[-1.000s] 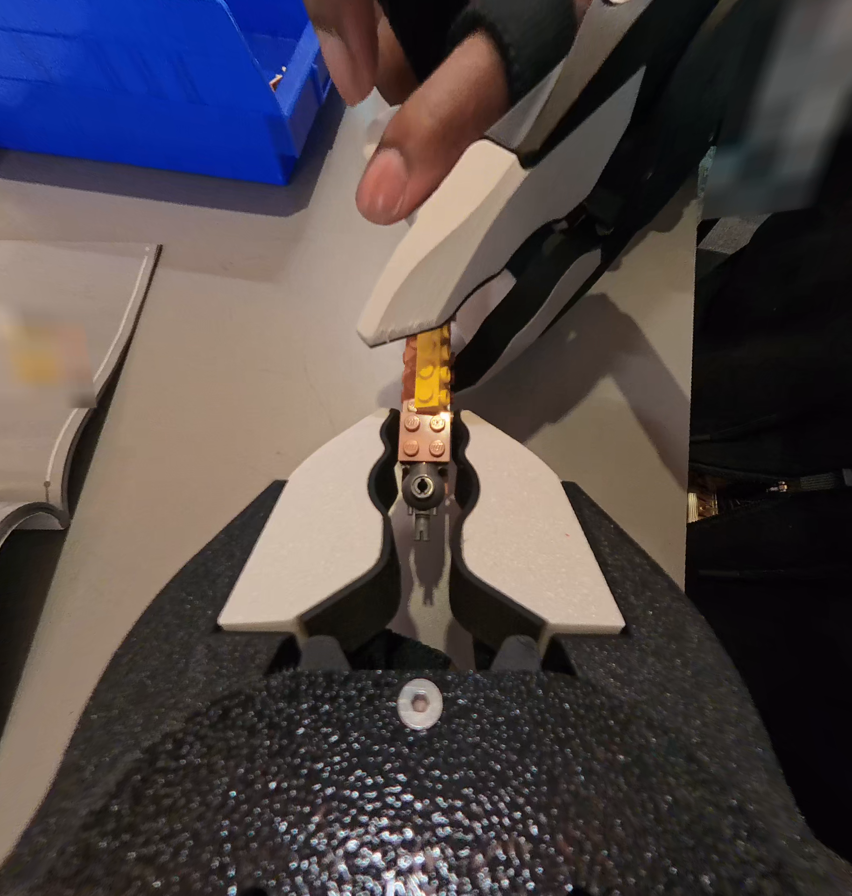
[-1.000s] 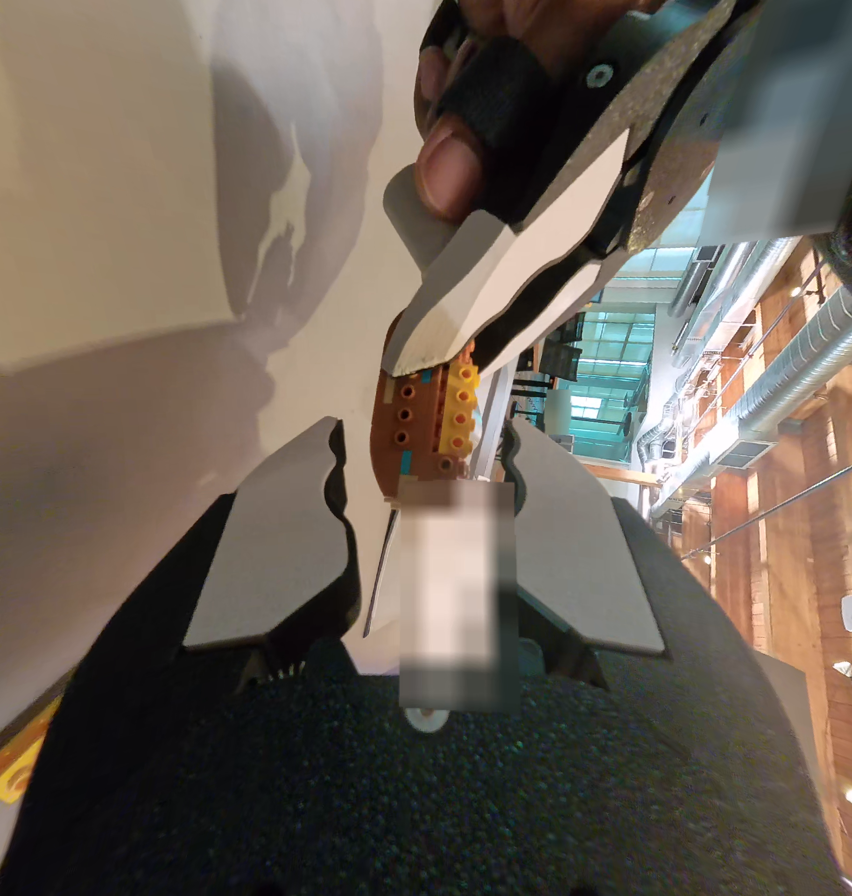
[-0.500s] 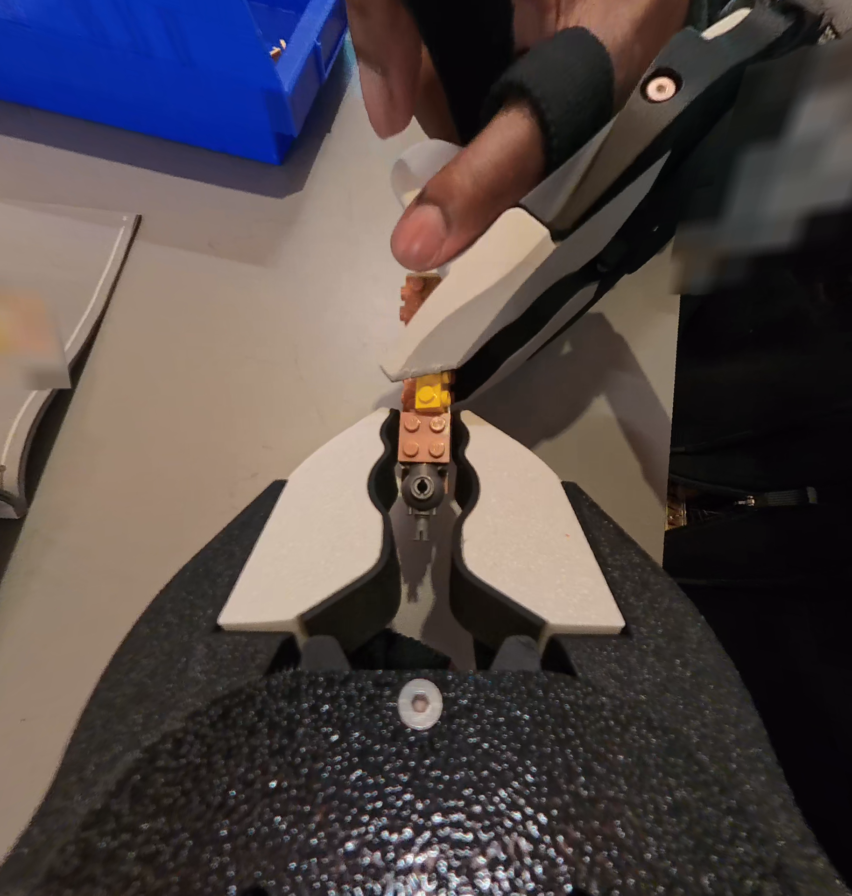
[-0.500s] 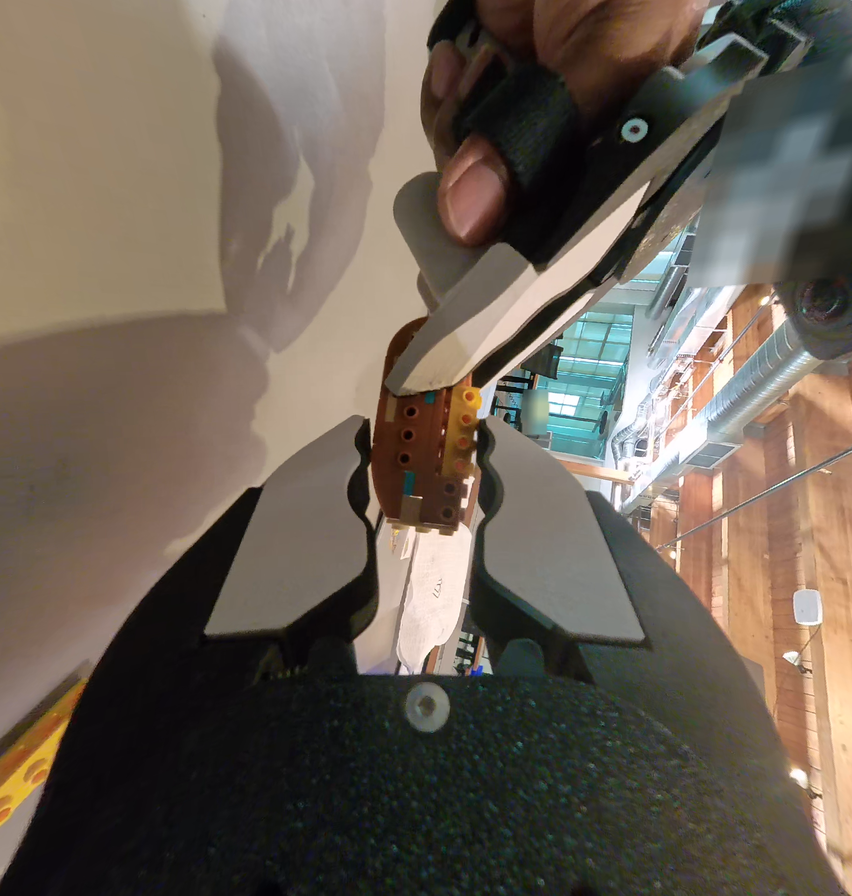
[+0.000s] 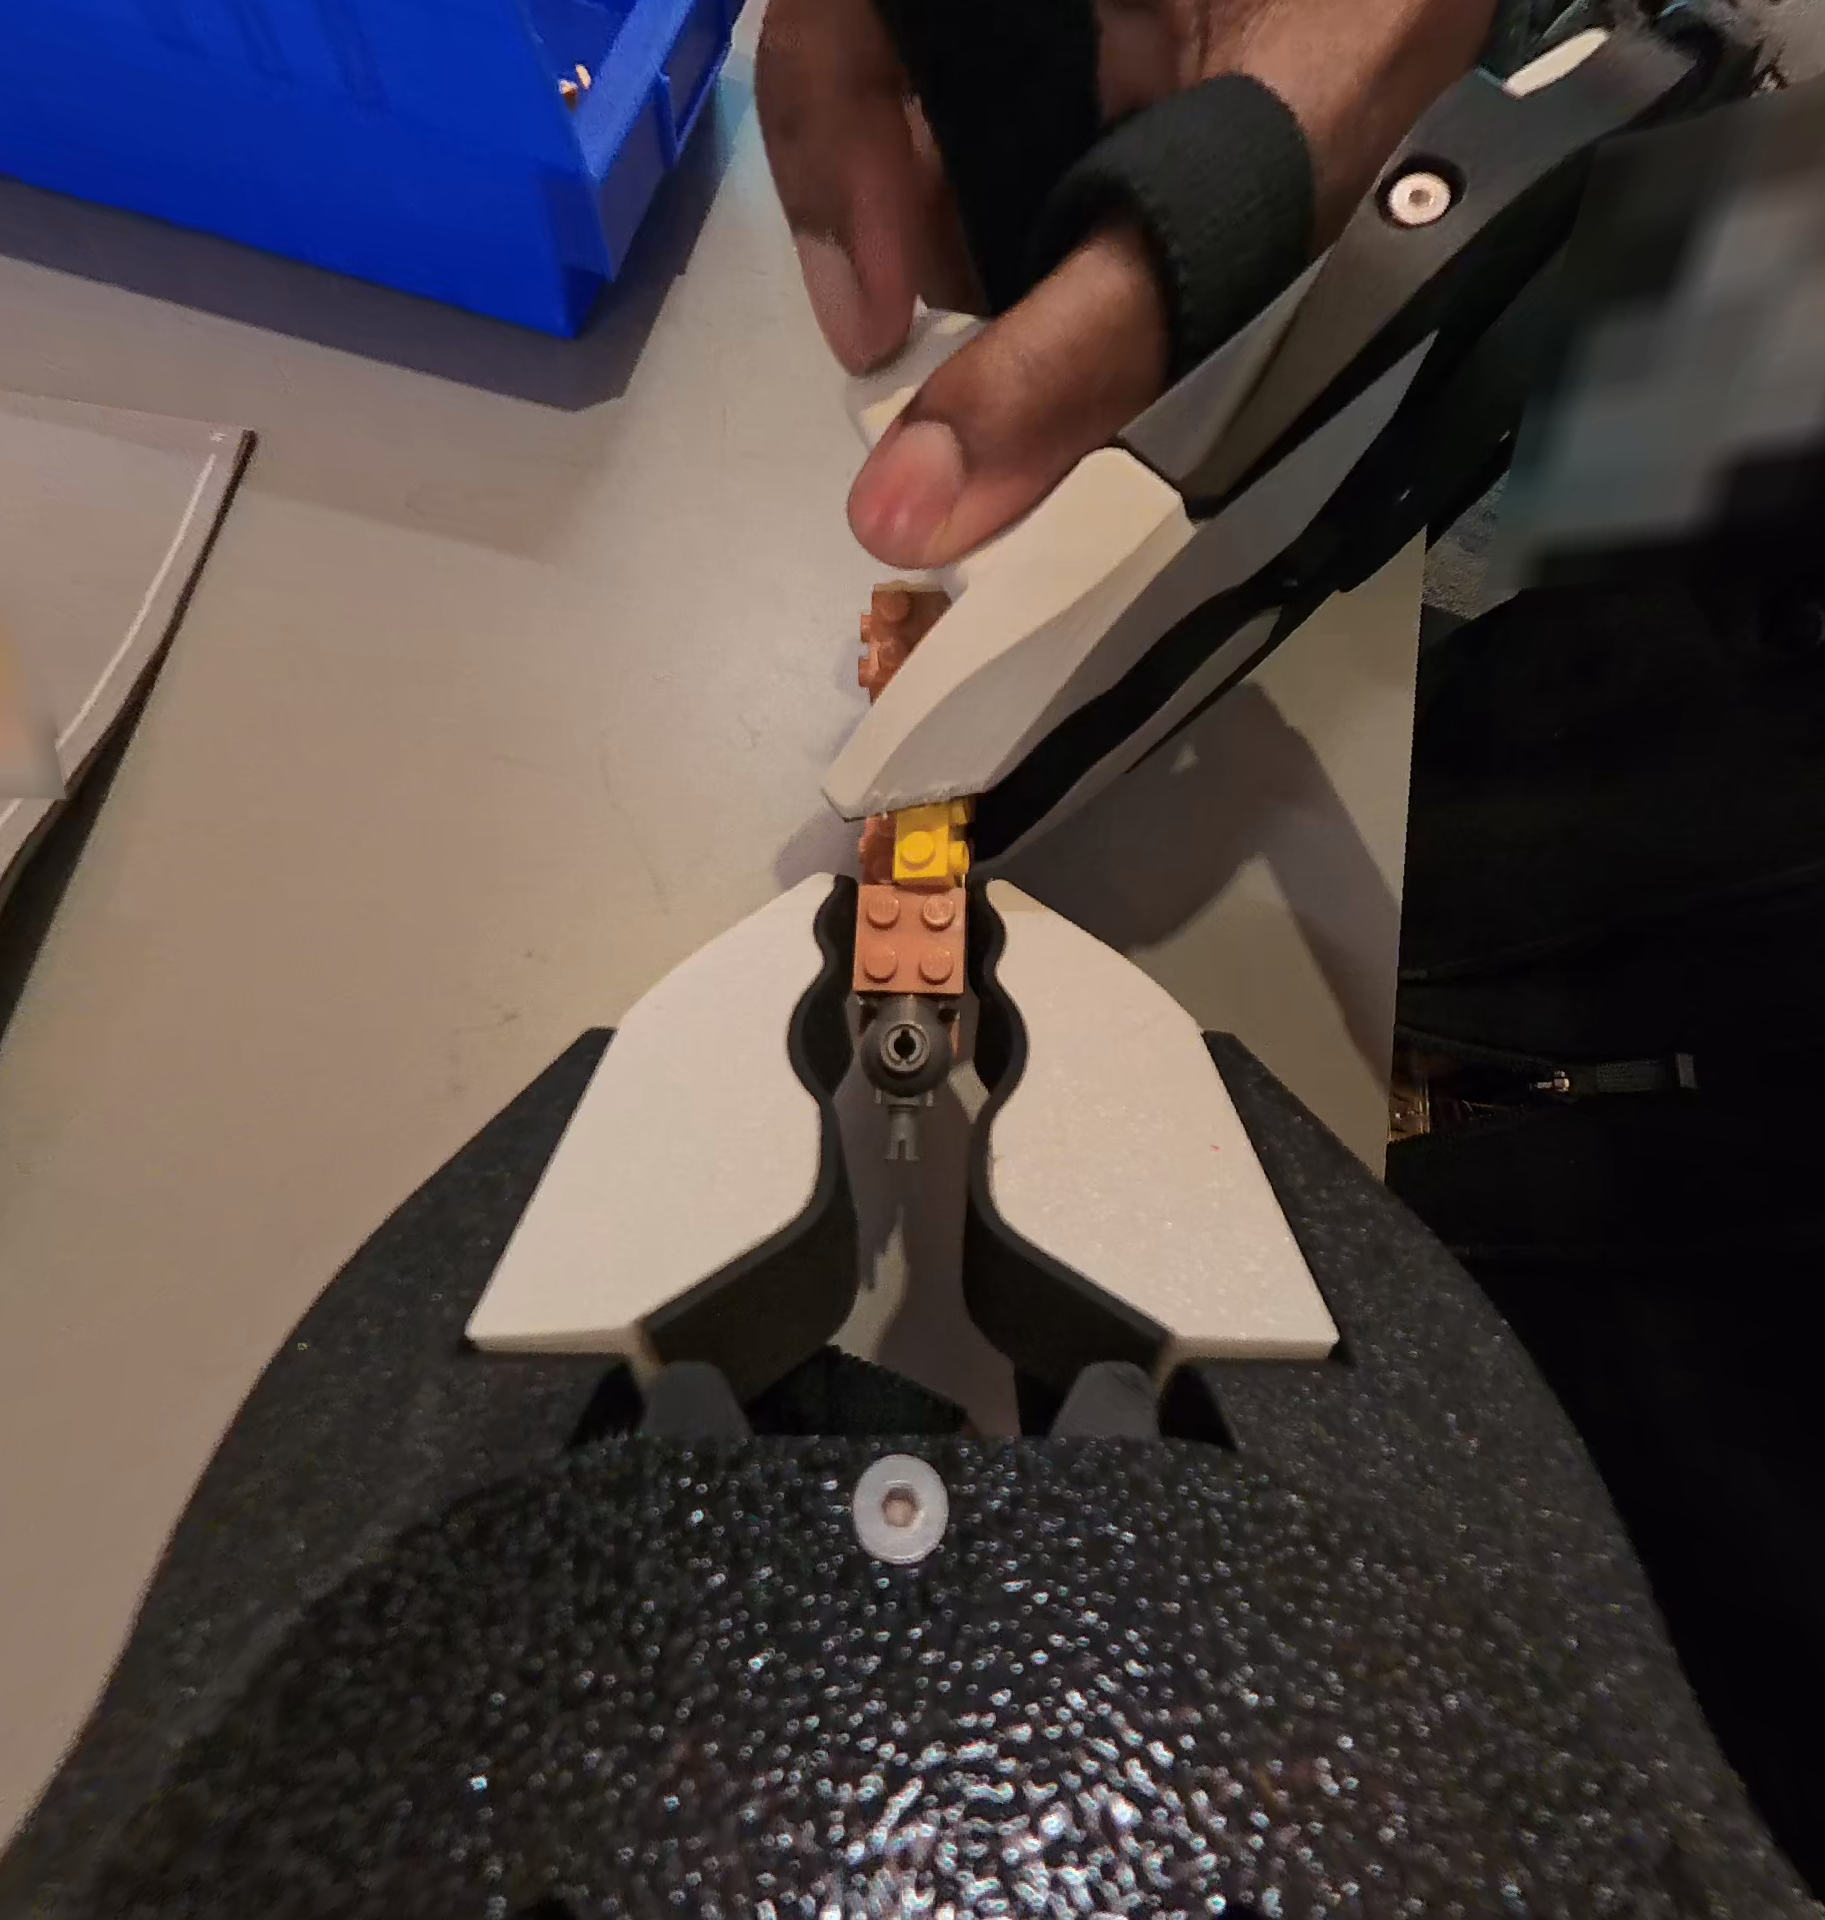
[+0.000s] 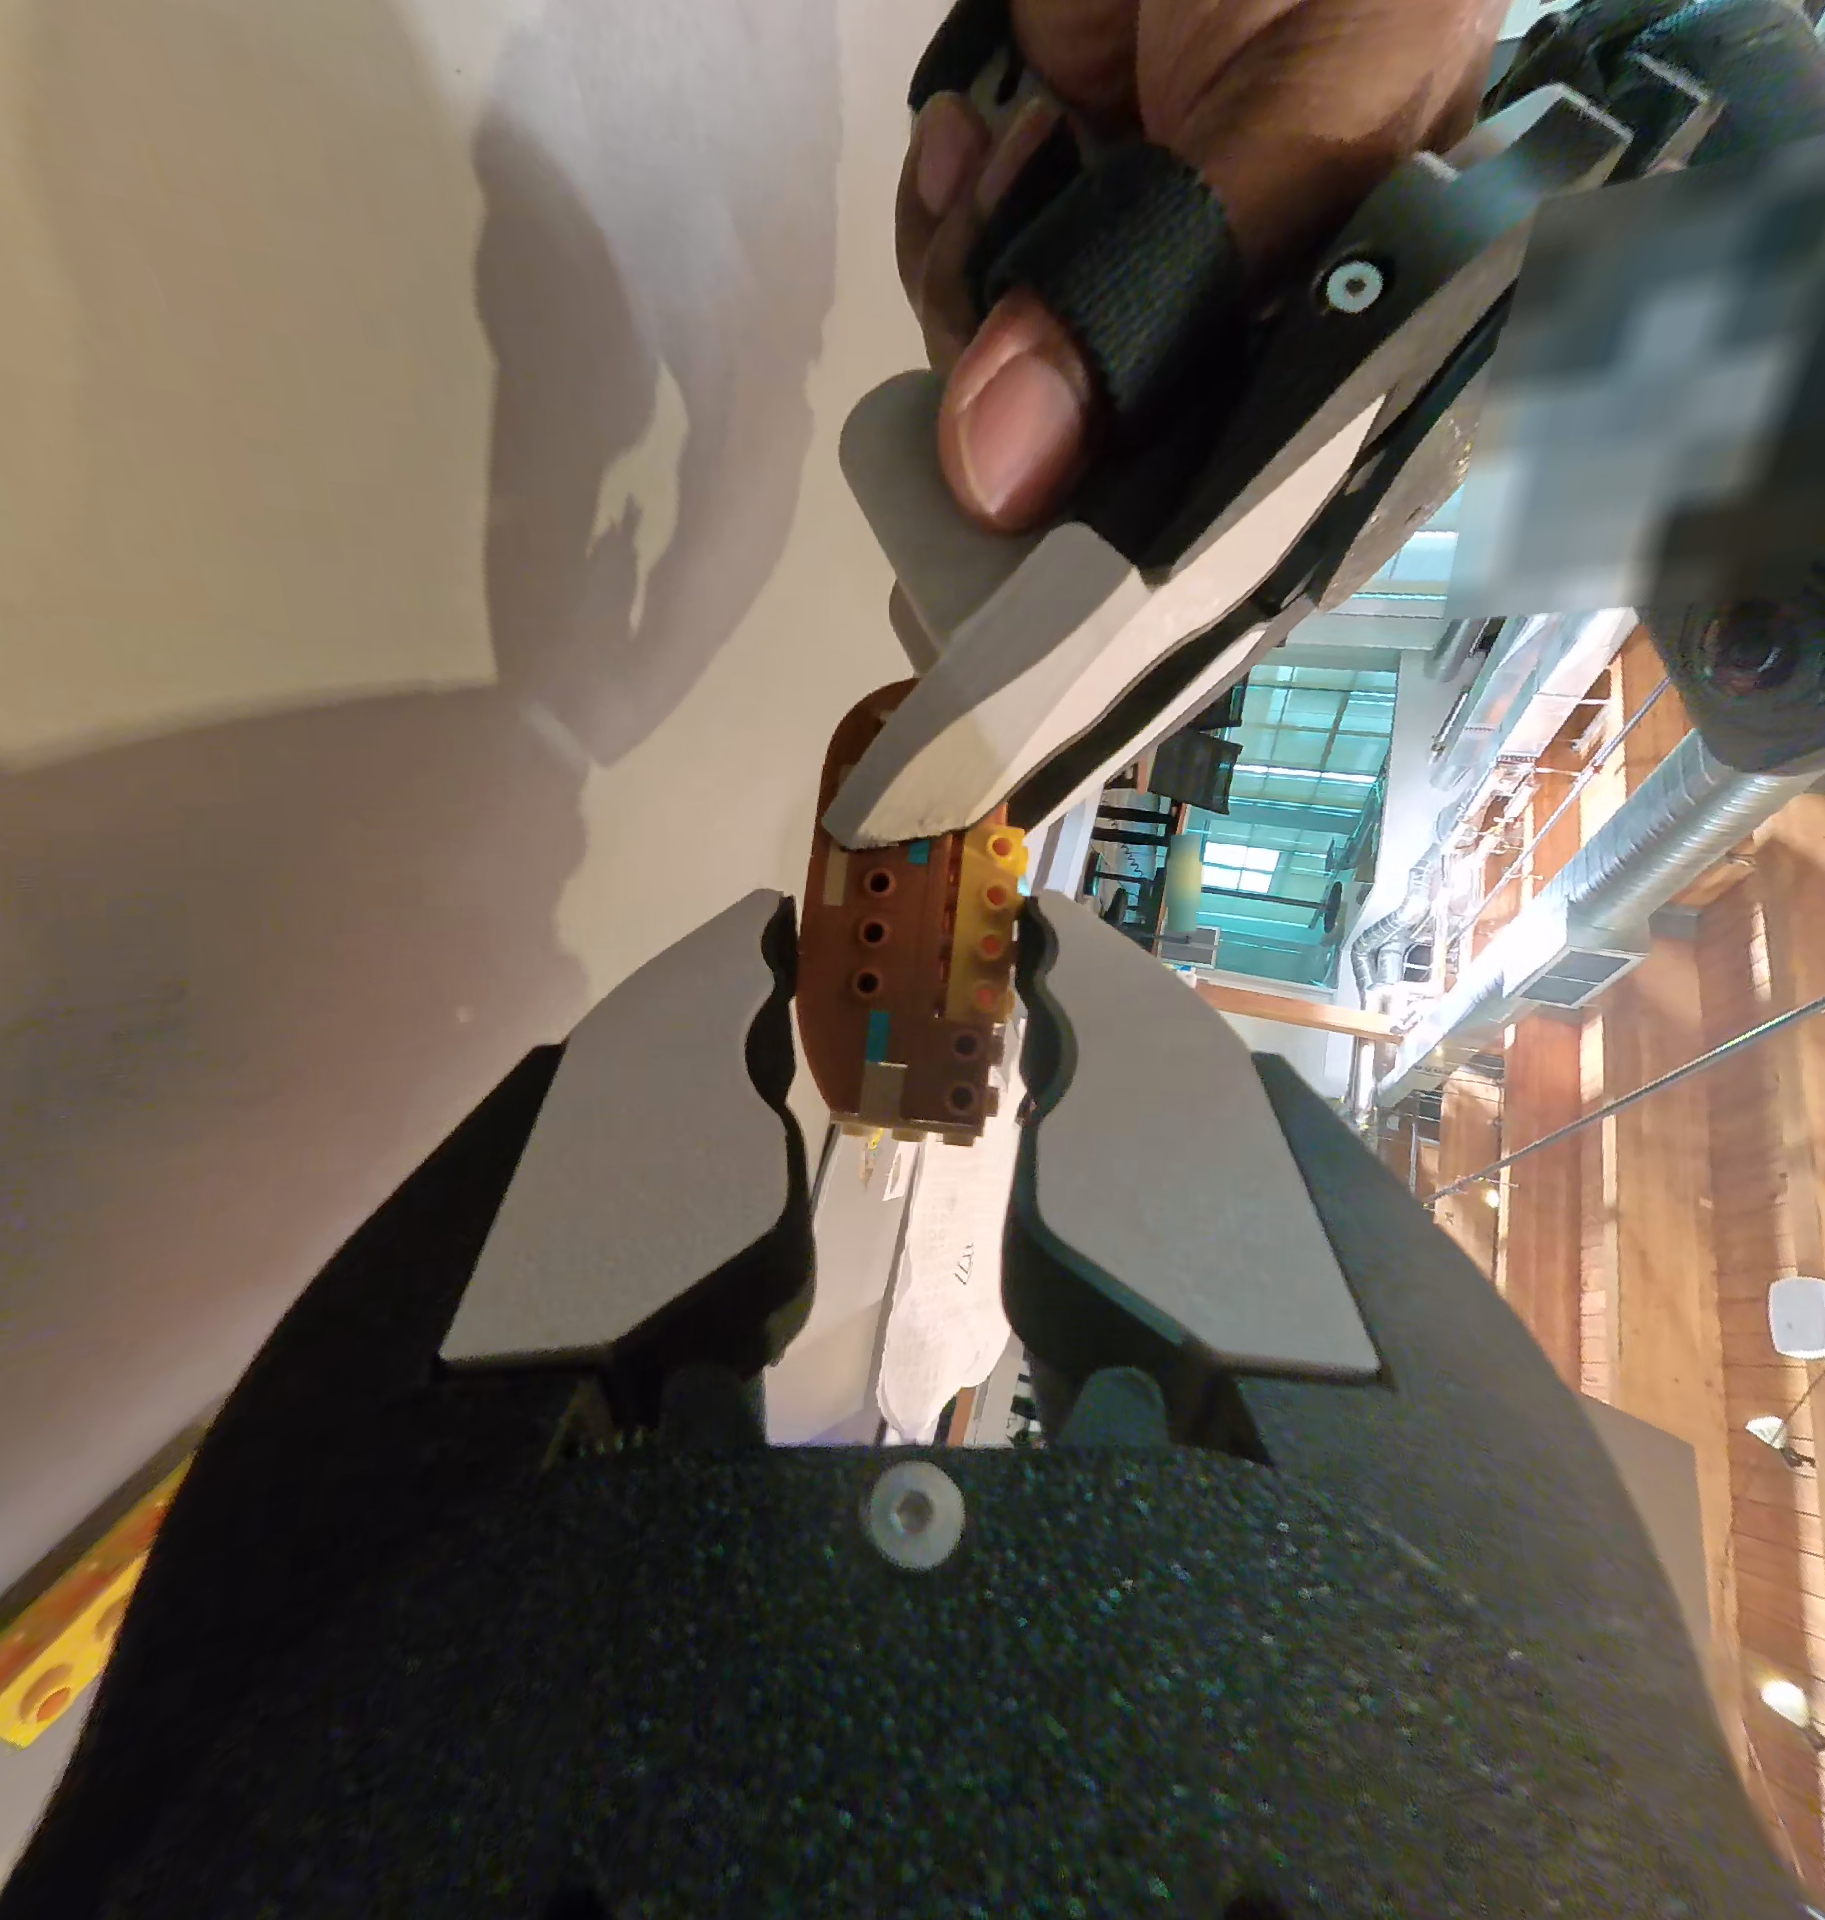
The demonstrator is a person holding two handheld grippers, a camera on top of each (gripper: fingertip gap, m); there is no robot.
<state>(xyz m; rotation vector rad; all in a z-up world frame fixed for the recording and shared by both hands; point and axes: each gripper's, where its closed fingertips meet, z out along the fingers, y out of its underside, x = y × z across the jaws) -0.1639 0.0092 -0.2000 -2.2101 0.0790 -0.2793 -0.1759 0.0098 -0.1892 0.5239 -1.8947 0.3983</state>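
A: Where is the brick assembly (image 5: 909, 940) found?

B: Between both grippers, lifted clear of the grey table (image 5: 388, 831). It's a brown/yellow build w/ a dark grey round fitting (image 5: 905, 1049) at the near end in the left wrist view.

A: Left gripper (image 5: 908, 935) state?

B: Narrow, clamped on the tan 2x2 plate end; black pads (image 5: 833, 966) are seen pressed against both sides. Long axis of the assembly runs straight out along the fingers, away from the cam.

A: And the right gripper (image 6: 908, 977)?

B: Closed at a wider span across the brown body and yellow brick (image 6: 991, 925); pads are seen touching both flanks. The assembly is crossed by it, approx. perpendicular to the left one's hold. In the left view its fingertip sits just over the yellow piece.

A: Which is nearer?

B: Neither; the piece is shared, gripped at adjacent sections.

A: Surroundings?

B: Blue bin (image 5: 368, 135) far left, open booklet (image 5: 66, 582) at left edge, a yellow brick piece (image 6: 46, 1652) low left in the right view. A hand (image 5: 1022, 312) is seen on the right gripper.
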